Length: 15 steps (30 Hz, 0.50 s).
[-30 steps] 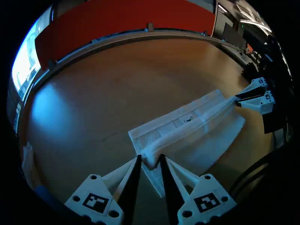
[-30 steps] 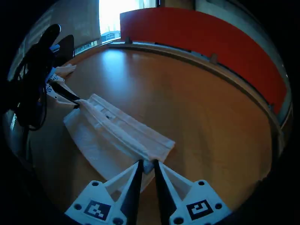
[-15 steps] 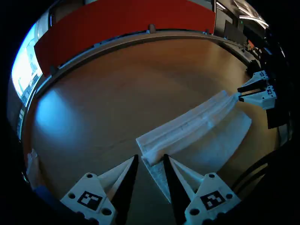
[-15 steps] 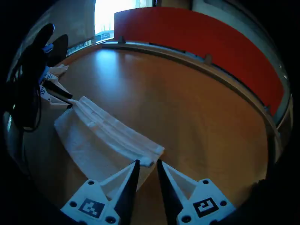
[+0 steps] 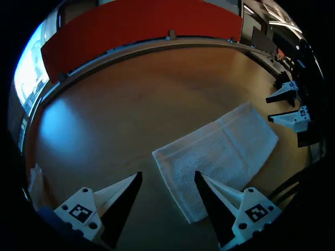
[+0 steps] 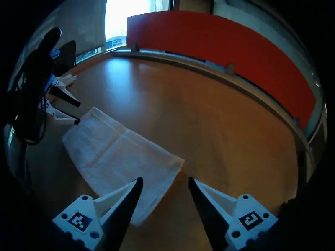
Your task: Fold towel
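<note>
In the left gripper view, the left gripper (image 5: 167, 173) sits at 6 o'clock with its jaws spread wide and nothing between them. The towel (image 5: 217, 154) lies flat on the wooden table (image 5: 125, 104), a white rectangle that looks already doubled over. Its long axis runs from the near short edge, just ahead of the fingertips at about 5 o'clock, out toward 2 o'clock. This gripper's right-hand finger overlaps the towel's near end, and the other finger stands off the cloth over bare wood. At the far short edge, near 3 o'clock, the right gripper (image 5: 269, 109) is also parted and grips nothing, its tips just beside the towel's corner. In the right gripper view the same layout is mirrored. The right gripper (image 6: 164, 180) at 6 o'clock is wide open and empty, and the towel (image 6: 121, 161) stretches away from its tips toward 10 o'clock. The near corner sits between the fingers, and the left-hand finger lies over the cloth. The left gripper (image 6: 78, 113) waits at 9 o'clock by the far end, fingers apart. Each gripper is thus nearest to its own short edge, with the long axis running between them. A further fold would probably mean one gripper carrying its end along that axis onto the other.
</note>
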Available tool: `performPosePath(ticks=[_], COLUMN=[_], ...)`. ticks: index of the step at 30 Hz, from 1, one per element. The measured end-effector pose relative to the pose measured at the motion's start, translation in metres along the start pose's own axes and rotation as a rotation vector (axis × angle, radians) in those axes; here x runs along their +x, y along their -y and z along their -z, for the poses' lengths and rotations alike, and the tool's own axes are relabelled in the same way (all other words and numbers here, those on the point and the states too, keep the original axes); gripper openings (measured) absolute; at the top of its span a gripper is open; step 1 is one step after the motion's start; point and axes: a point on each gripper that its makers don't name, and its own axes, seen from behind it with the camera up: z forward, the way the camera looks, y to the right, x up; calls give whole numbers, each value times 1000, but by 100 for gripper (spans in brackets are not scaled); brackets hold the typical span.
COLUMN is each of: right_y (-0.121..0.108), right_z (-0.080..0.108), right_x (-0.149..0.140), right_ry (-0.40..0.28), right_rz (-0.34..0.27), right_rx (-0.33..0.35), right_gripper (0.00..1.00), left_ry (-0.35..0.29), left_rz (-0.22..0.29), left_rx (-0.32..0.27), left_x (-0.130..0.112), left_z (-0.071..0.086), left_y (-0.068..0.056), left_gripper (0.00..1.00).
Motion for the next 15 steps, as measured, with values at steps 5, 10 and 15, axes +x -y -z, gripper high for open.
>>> performPosePath(ticks=[5, 10, 15], right_y=[5, 10, 15], right_z=[8, 18, 28], right_x=[-2, -7, -14], right_ry=[-6, -8, -8], right_rz=[-7, -10, -13], right_rx=[0, 0, -3], right_gripper=[84, 84, 84], left_ry=[-7, -7, -4], left_rz=[17, 15, 19], left_rx=[-3, 2, 7], left_x=[-3, -10, -22], left_z=[8, 17, 28], left_y=[-1, -1, -3], left_gripper=[92, 92, 92])
